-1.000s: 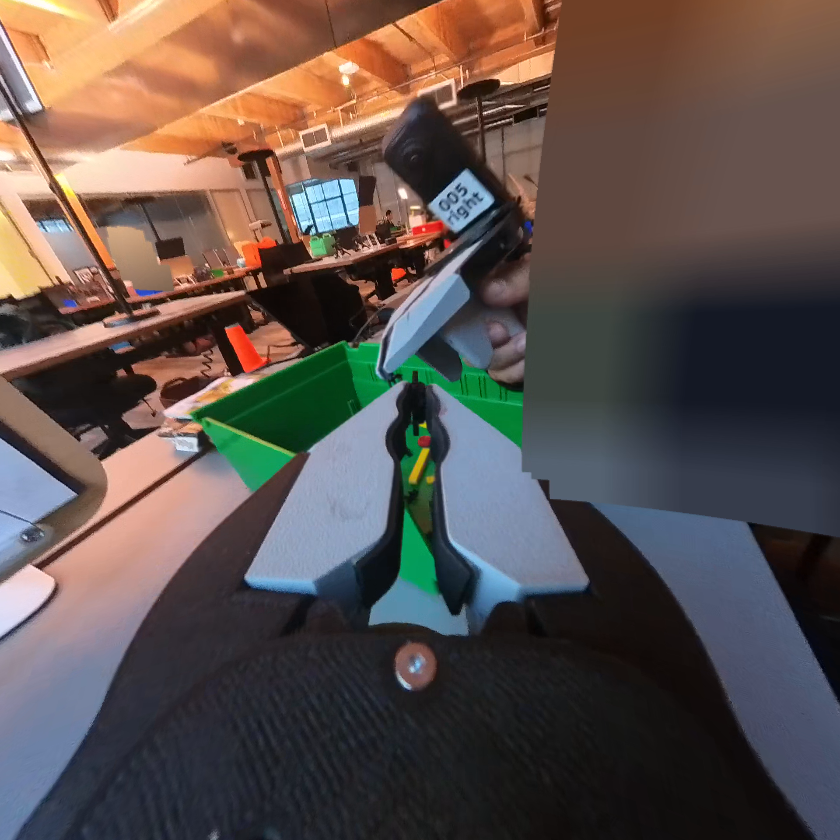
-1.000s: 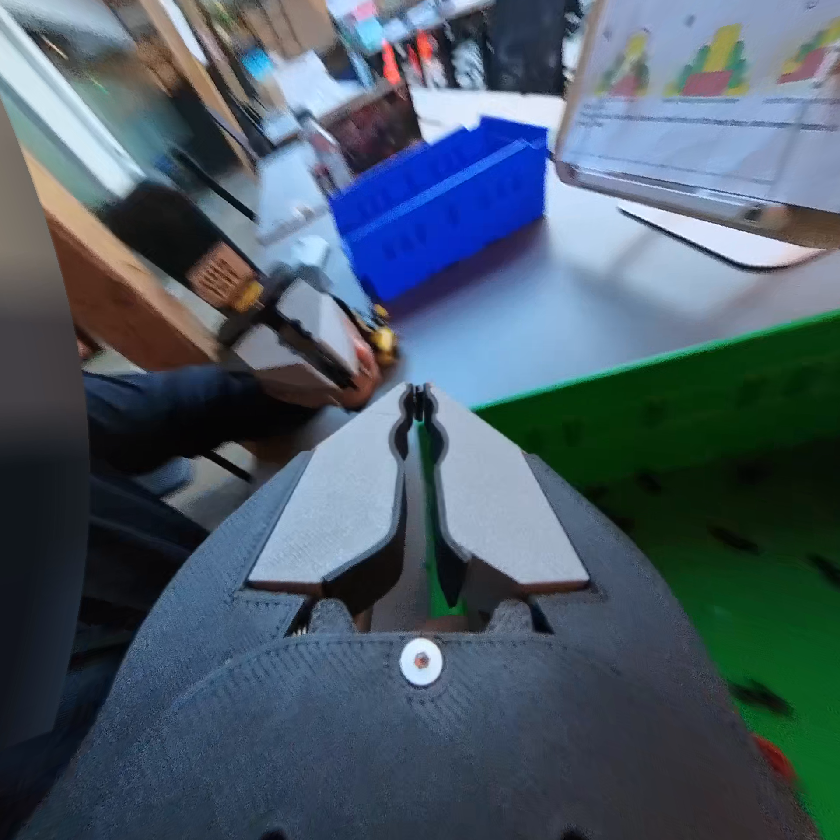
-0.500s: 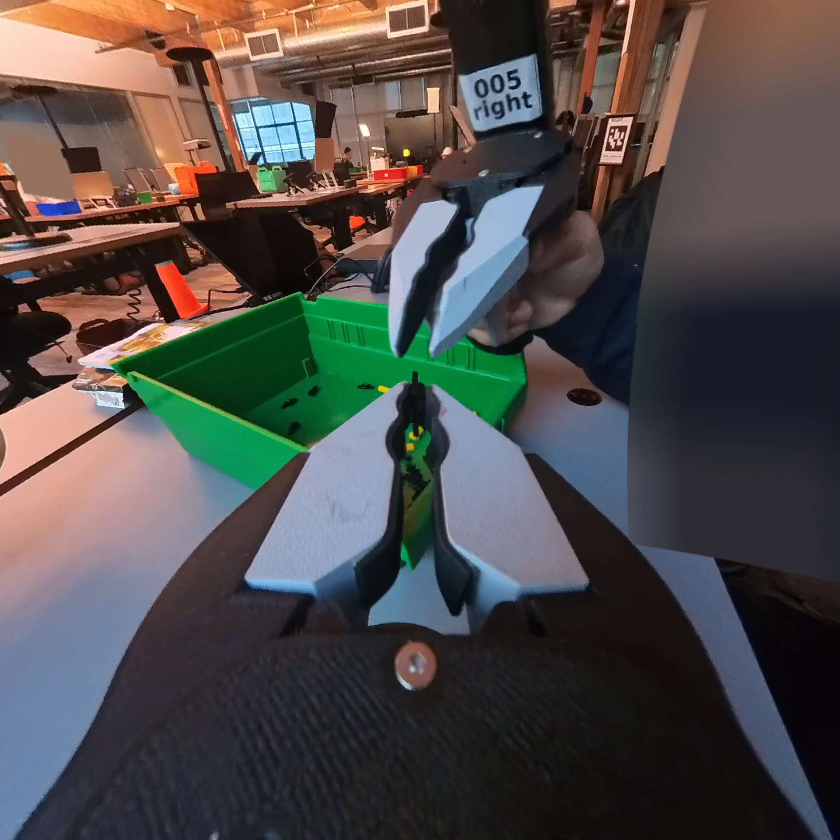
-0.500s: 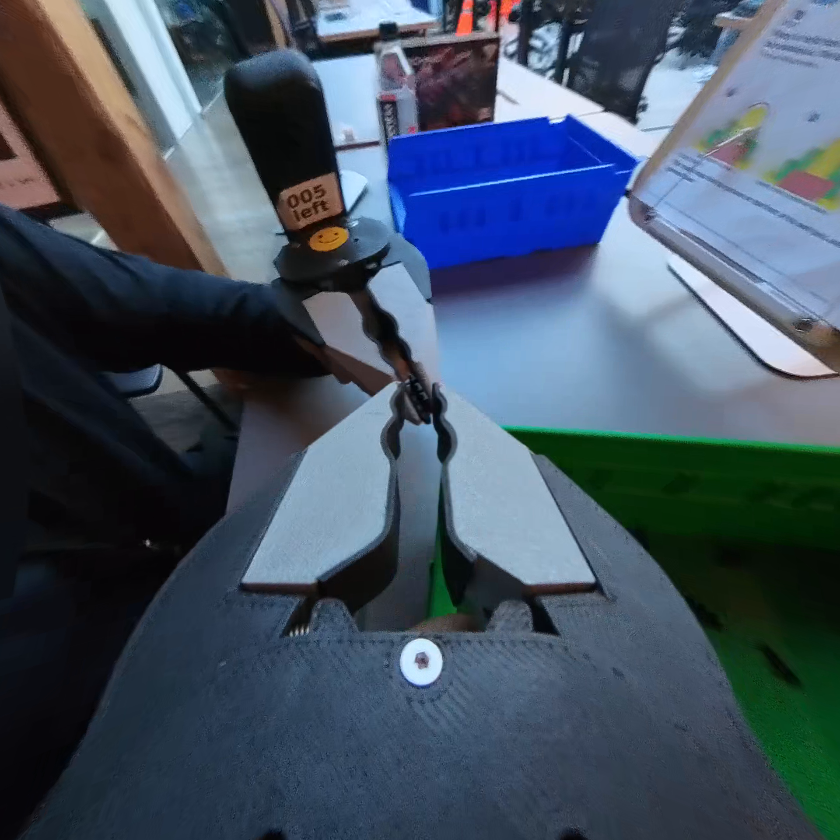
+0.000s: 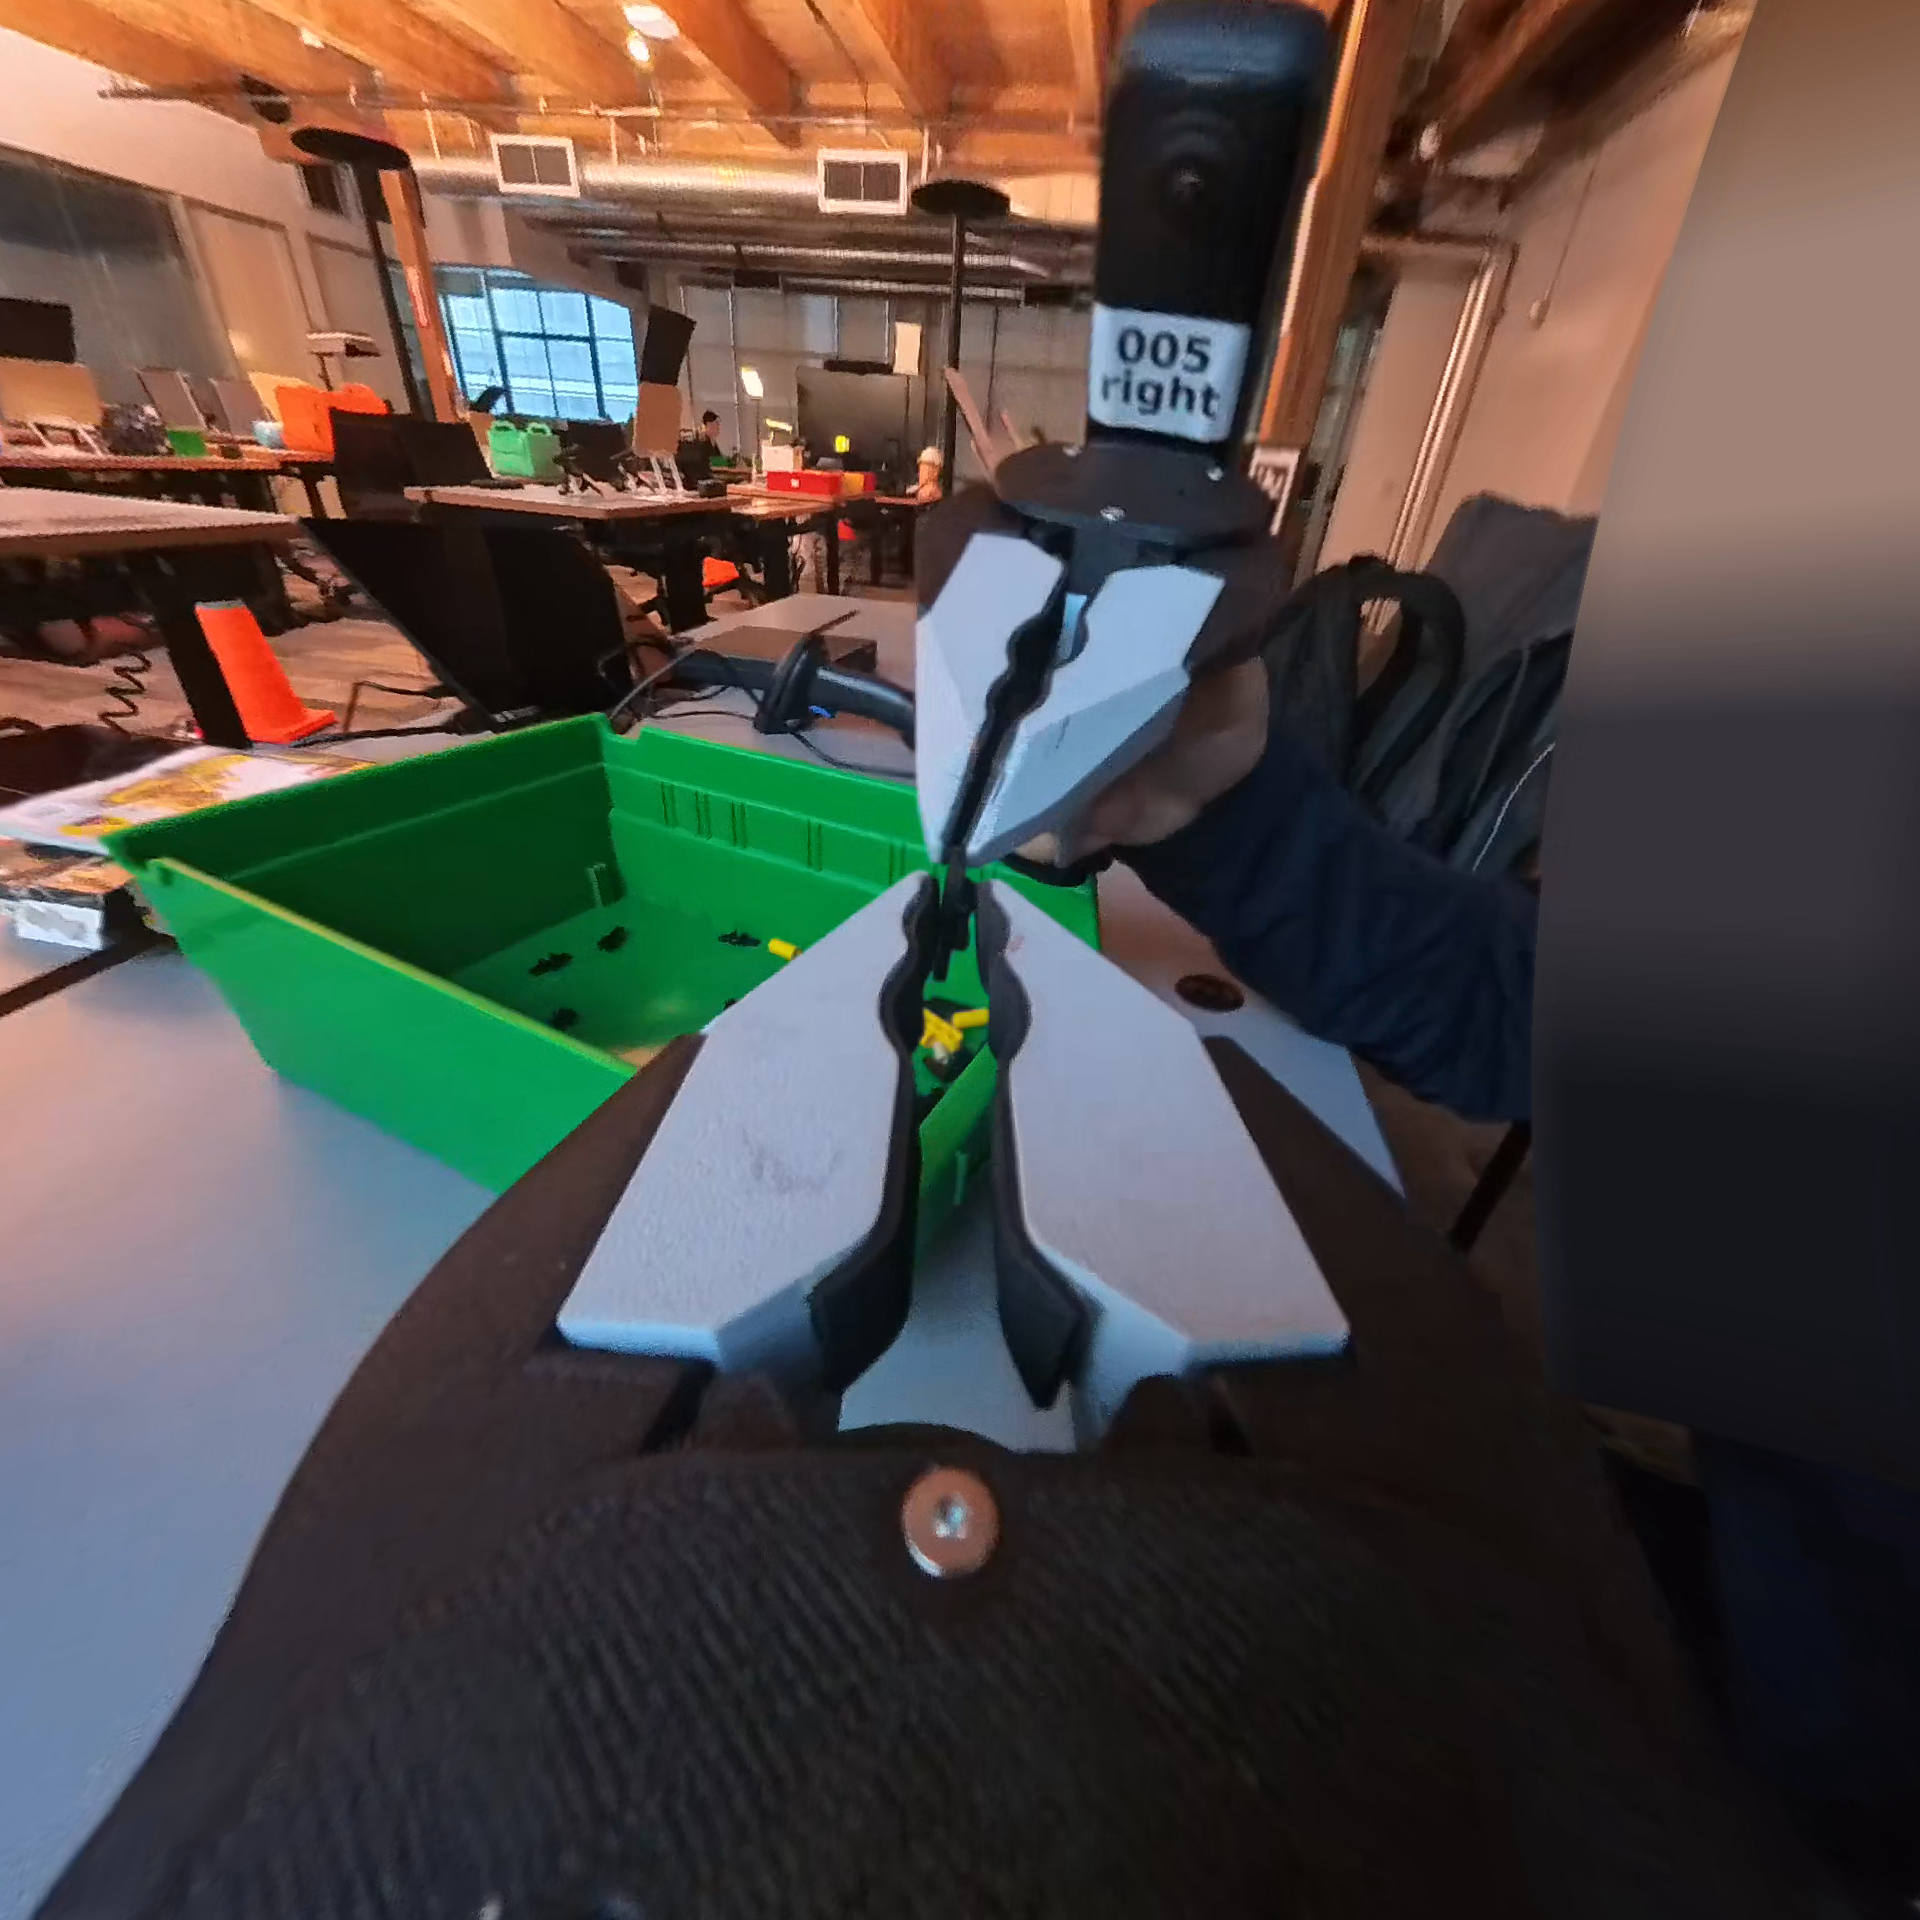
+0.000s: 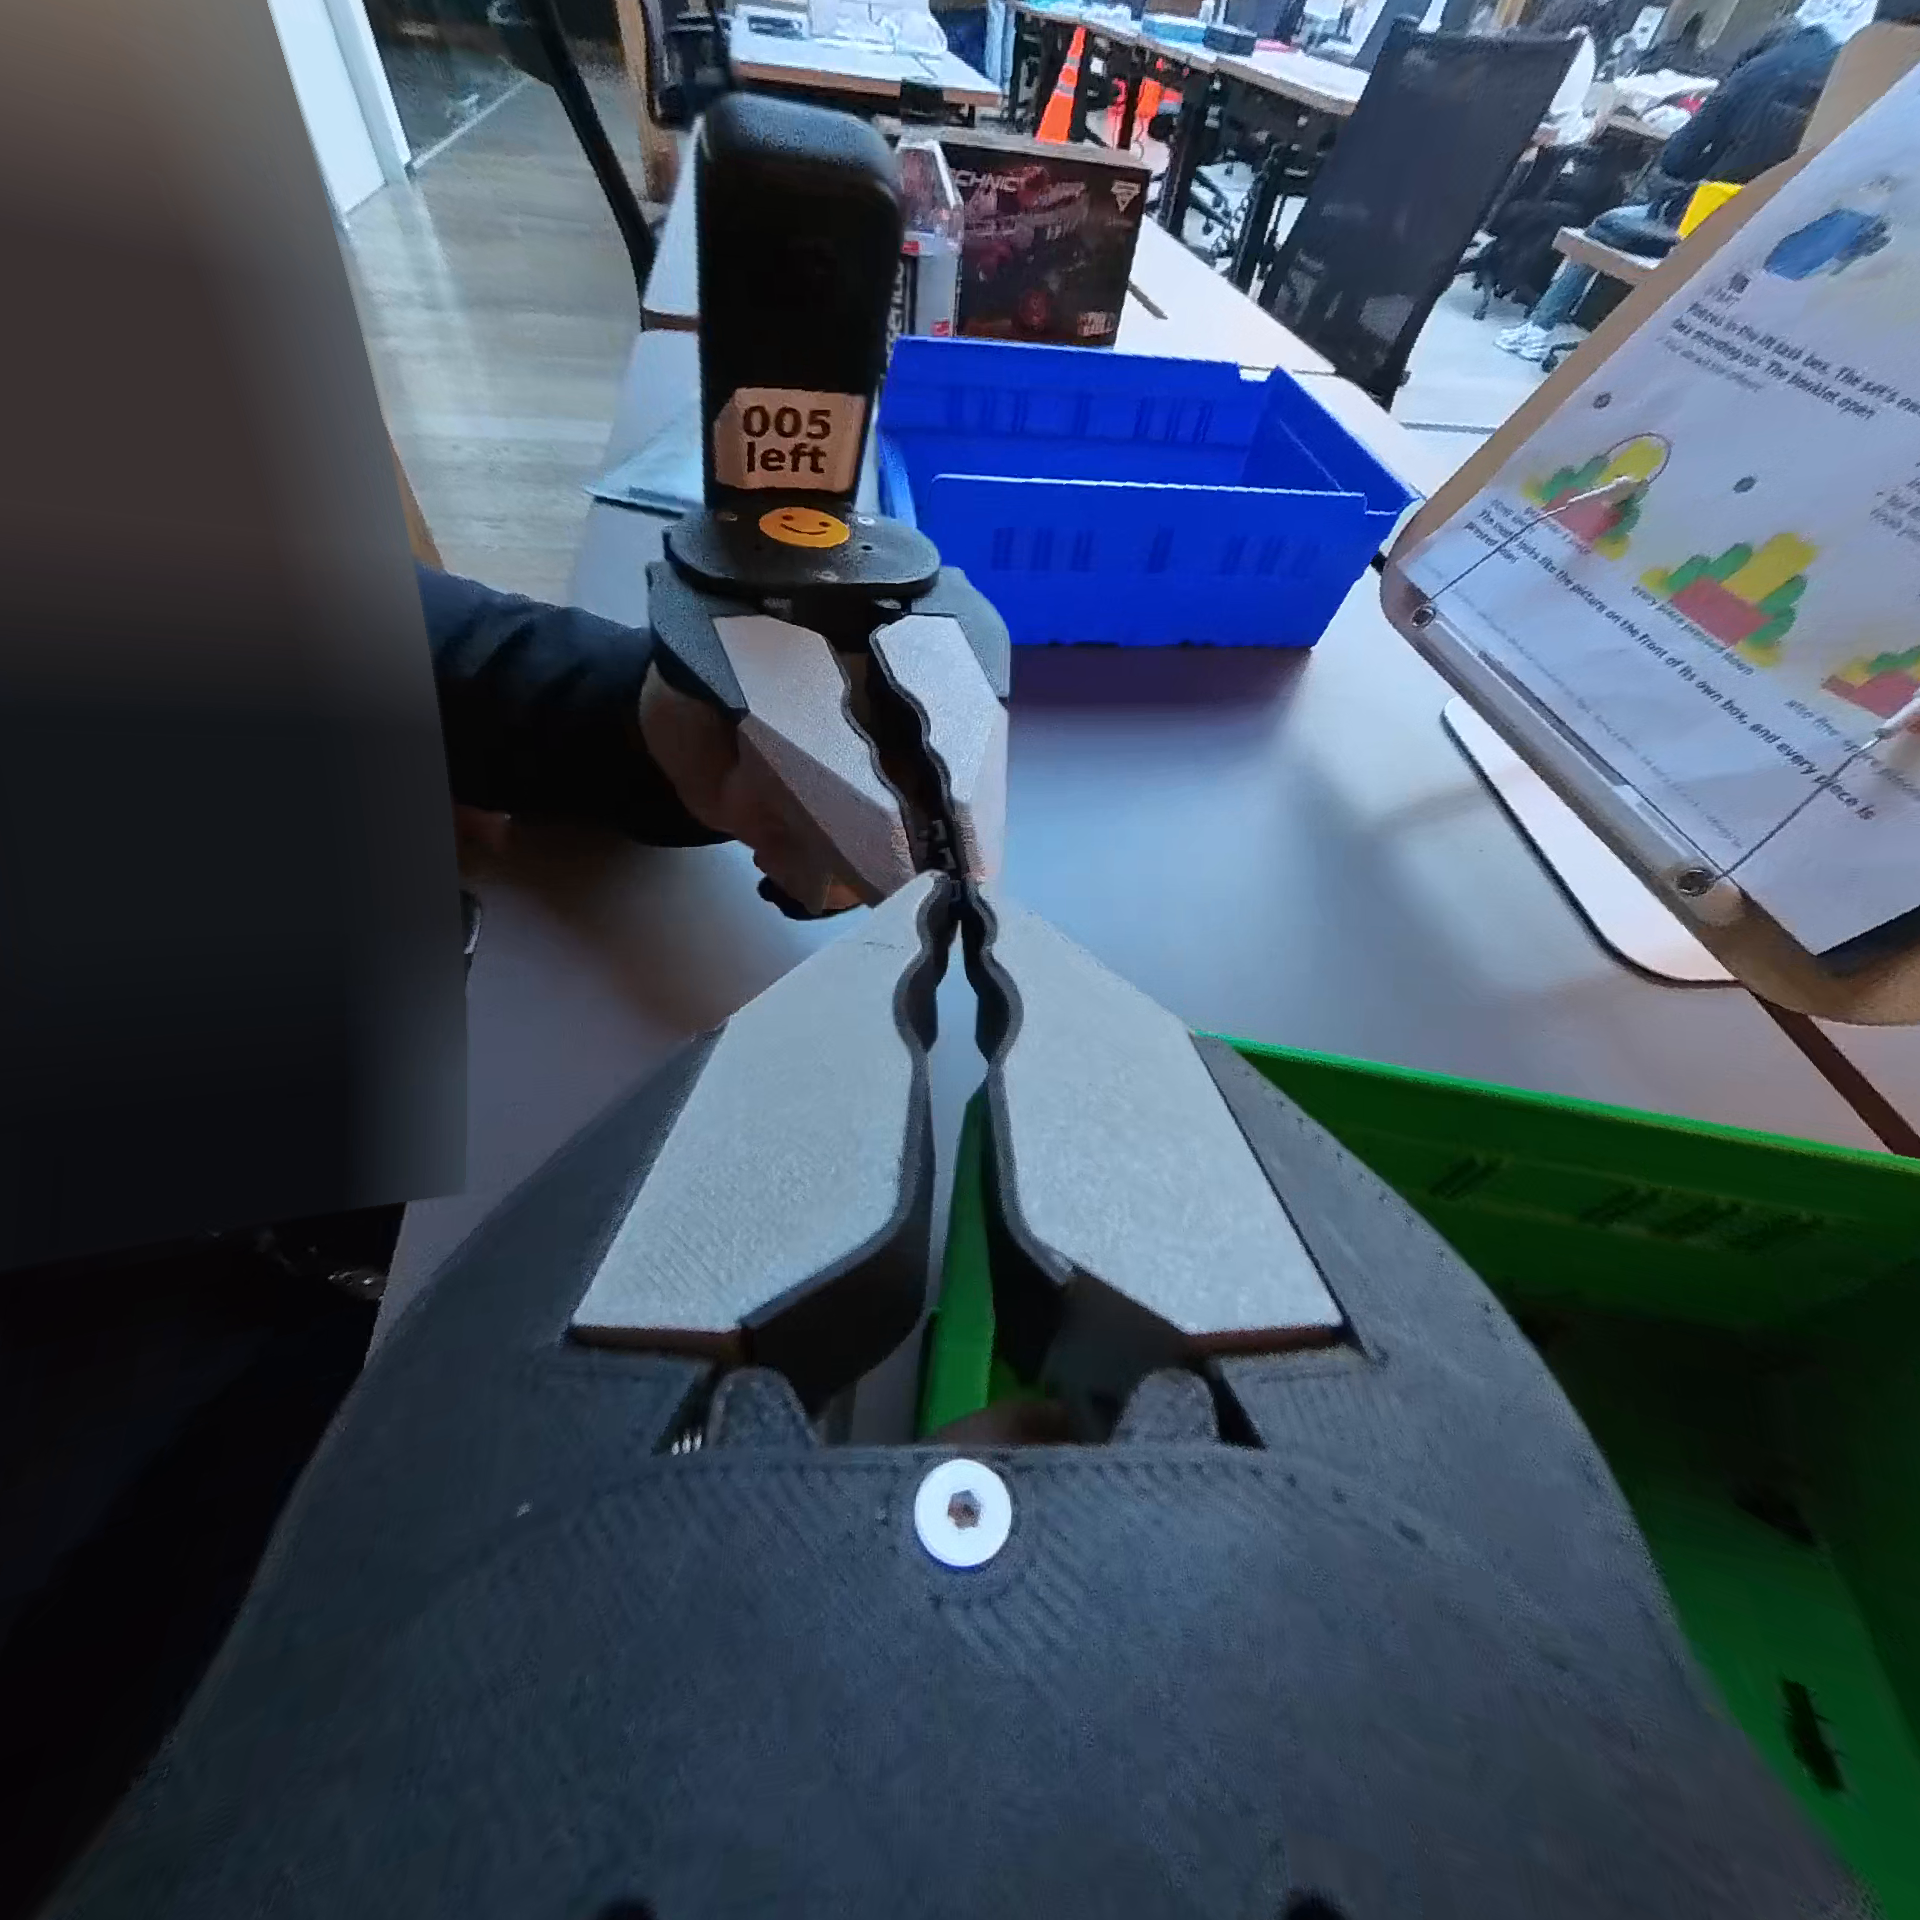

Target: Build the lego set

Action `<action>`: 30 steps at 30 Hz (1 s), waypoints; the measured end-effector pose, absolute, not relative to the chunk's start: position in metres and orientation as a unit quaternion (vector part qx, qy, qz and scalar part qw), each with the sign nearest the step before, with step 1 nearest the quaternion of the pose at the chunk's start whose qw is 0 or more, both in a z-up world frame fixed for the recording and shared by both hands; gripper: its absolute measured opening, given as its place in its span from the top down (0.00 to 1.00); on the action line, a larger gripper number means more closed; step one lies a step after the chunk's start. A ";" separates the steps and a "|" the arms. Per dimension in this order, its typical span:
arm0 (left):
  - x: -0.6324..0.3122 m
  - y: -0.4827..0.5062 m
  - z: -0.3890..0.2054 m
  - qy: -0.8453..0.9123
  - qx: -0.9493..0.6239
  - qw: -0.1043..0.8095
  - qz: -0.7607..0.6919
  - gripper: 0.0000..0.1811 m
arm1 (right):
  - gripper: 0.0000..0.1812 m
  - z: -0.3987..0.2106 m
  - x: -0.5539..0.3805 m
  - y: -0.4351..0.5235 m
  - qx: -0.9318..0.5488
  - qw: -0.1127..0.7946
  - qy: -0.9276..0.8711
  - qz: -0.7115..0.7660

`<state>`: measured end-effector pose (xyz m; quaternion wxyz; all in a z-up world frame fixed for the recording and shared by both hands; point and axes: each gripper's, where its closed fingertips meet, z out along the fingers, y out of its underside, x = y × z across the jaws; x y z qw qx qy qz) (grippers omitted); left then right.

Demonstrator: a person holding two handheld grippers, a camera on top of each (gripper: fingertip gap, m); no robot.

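**Two grippers meet tip to tip above the green bin**

Above the near corner of the green bin (image 5: pixel 343 1023), the left gripper (image 5: pixel 948 902) and the right gripper (image 5: pixel 951 852) point at each other with their tips touching or all but touching. Each is pressed nearly together at the tip, and a small dark piece (image 5: pixel 943 930) sits between the left gripper's tips, reaching up toward the right gripper's tips (whether the right one also grips it cannot be told from either view). From the right wrist view the same meeting shows: the right gripper (image 6: pixel 958 902) comes up from below and the left gripper (image 6: pixel 940 836) angles down from above, with a thin dark part at the joint.

Down in the bin lie loose lego pieces: several small black pieces (image 5: pixel 582 961) scattered on its floor and a few yellow pieces (image 5: pixel 940 1029) near the corner under the grippers.

A hand (image 6: pixel 717 769) in a dark sleeve holds the left gripper over the grey table (image 6: pixel 1247 831). Behind it stands a blue bin (image 6: pixel 1143 561), well apart from the green one, and a tilted instruction sheet (image 6: pixel 1683 582) on a stand rises at the right. Beyond the green bin, a booklet (image 5: pixel 156 790) lies flat on the table beside the bin's far left corner.
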<state>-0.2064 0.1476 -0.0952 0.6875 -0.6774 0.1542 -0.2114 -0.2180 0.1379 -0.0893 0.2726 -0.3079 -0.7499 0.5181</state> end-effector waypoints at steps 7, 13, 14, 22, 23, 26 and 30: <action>-0.209 0.149 -0.096 0.155 -0.680 0.692 -0.185 0.99 | 1.00 -0.088 -0.219 0.143 -0.321 0.268 -0.743 0.522; -0.212 0.147 -0.089 0.148 -0.670 0.705 -0.181 0.96 | 1.00 -0.082 -0.215 0.143 -0.316 0.269 -0.740 0.530; -0.212 0.147 -0.089 0.149 -0.669 0.705 -0.179 0.96 | 1.00 -0.085 -0.216 0.142 -0.317 0.269 -0.744 0.522; -0.209 0.145 -0.089 0.160 -0.673 0.701 -0.174 1.00 | 1.00 -0.089 -0.217 0.140 -0.317 0.261 -0.749 0.520; -0.209 0.145 -0.090 0.159 -0.674 0.700 -0.175 1.00 | 1.00 -0.089 -0.217 0.140 -0.317 0.262 -0.750 0.519; -0.209 0.144 -0.088 0.154 -0.669 0.703 -0.186 0.99 | 1.00 -0.088 -0.215 0.138 -0.312 0.259 -0.749 0.525; -0.210 0.144 -0.088 0.151 -0.670 0.702 -0.188 0.97 | 1.00 -0.087 -0.215 0.138 -0.313 0.260 -0.748 0.524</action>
